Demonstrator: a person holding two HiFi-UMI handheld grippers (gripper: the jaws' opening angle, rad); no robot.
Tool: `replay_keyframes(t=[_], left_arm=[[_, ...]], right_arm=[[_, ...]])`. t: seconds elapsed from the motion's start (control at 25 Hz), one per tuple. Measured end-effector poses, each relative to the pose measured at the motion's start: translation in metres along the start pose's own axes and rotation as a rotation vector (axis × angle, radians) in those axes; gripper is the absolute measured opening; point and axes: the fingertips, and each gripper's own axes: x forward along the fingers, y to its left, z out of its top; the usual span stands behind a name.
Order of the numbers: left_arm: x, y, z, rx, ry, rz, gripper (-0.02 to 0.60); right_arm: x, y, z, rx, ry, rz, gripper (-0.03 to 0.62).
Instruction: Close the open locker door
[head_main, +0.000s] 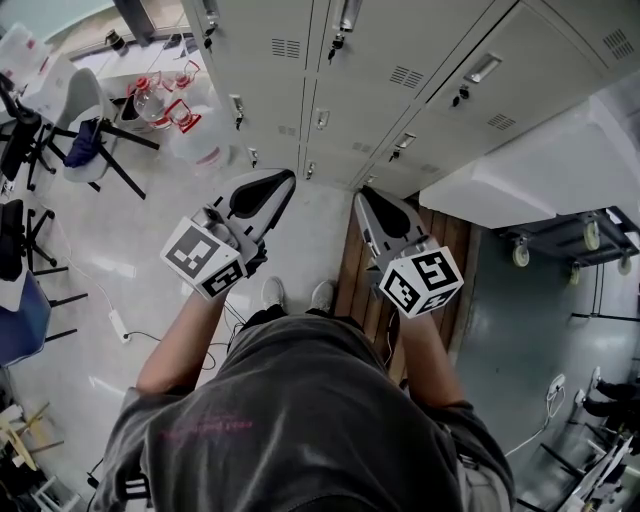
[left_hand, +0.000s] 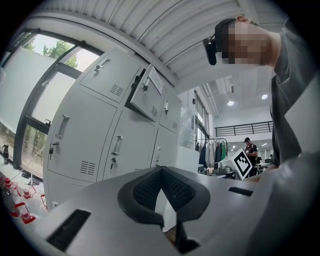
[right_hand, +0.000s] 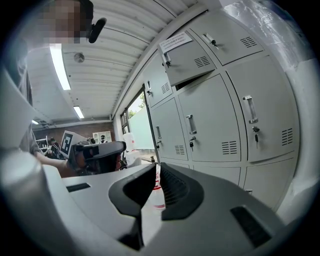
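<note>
The open locker door (left_hand: 147, 92) juts out of the upper row, swung away from the flat locker fronts (head_main: 350, 90), with free air in front of it and under its lower edge. Below the door, the floor (head_main: 318, 225) up to the fronts is bare, save a wooden board (head_main: 362, 262) lying flat. Right of the door, a bulky white wrapped block (head_main: 535, 165) crowds against the lockers. Left of the door, clear jugs (head_main: 160, 105) and chairs (head_main: 85, 125) stand on the floor.
</note>
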Motion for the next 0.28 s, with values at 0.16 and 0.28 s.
replay_keyframes(t=[0.16, 0.28], left_arm=[[0.0003, 0.0014, 0.0000, 0.001, 0.003, 0.000, 0.014], [-0.0009, 0.0018, -0.0004, 0.003, 0.004, -0.001, 0.014]], right_arm=[[0.0015, 0.0001, 0.0002, -0.004, 0.002, 0.002, 0.038], [0.0022, 0.0020, -0.0010, -0.009, 0.005, 0.004, 0.038]])
